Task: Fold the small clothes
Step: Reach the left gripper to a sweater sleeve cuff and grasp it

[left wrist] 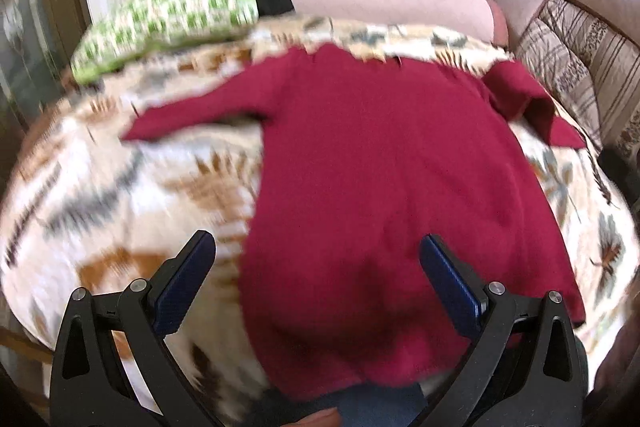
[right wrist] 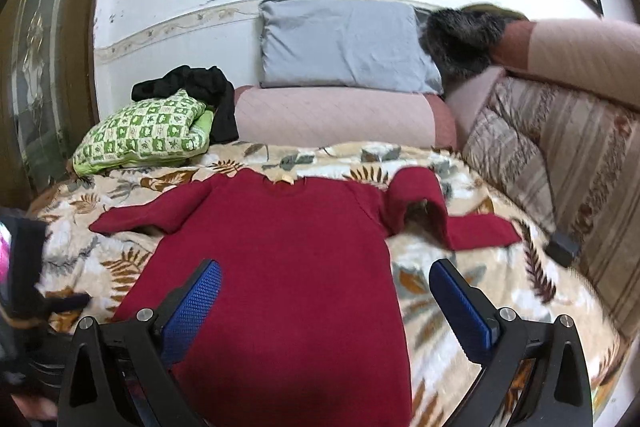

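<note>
A bed (right wrist: 460,291) covered by a leaf-patterned blanket (left wrist: 120,187) fills both views, with a grey pillow (right wrist: 344,43) and a pink bolster (right wrist: 336,119) propped at the wall end. A green checked cushion (right wrist: 144,131) and a heap of black clothing (right wrist: 200,87) are seen at the far left corner.

A red sweater (right wrist: 280,267) is laid flat on the blanket, neckline toward the pillows and hem toward the cameras. Its body is spread smooth; one sleeve (right wrist: 148,215) is stretched outward, while the other sleeve (right wrist: 432,211) is bunched and bent near the shoulder.

No fold can be made out yet, so the task is judged to be at its start: the garment is spread, and the sleeves and body are all left to be folded, with the crumpled sleeve probably needing straightening first.

The left gripper (left wrist: 318,247) and right gripper (right wrist: 326,273) are held over the hem end, fingers spread wide and nothing grasped.
</note>
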`<action>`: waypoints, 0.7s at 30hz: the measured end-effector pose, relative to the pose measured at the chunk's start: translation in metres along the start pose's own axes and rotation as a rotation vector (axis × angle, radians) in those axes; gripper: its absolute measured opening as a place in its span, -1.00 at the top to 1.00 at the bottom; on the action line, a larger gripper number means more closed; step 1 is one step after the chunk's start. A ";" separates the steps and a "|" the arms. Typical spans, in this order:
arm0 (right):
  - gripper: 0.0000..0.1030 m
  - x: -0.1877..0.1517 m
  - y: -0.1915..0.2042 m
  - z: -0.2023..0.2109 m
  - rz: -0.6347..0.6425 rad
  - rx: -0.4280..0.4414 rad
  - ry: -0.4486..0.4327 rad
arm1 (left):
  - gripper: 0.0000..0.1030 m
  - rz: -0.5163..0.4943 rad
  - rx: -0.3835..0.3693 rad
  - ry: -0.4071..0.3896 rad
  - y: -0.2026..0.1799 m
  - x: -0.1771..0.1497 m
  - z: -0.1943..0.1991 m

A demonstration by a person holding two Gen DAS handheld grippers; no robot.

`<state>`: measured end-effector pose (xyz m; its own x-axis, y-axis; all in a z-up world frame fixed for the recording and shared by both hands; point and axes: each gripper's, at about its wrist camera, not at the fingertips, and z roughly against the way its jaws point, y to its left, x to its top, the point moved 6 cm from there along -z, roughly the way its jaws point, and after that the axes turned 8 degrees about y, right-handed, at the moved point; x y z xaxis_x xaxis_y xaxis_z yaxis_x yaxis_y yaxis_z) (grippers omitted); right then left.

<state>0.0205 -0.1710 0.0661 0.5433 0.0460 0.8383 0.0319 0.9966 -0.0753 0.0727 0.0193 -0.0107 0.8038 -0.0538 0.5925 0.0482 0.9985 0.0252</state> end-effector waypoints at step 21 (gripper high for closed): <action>-1.00 -0.030 0.000 -0.037 0.026 -0.018 0.130 | -0.99 0.340 -0.360 0.021 0.193 0.066 -0.053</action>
<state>0.0352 -0.1750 0.0213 0.6483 0.0617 0.7588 0.0309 0.9938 -0.1072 0.1665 0.2082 -0.0095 0.8213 0.2703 0.5025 -0.0198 0.8936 -0.4483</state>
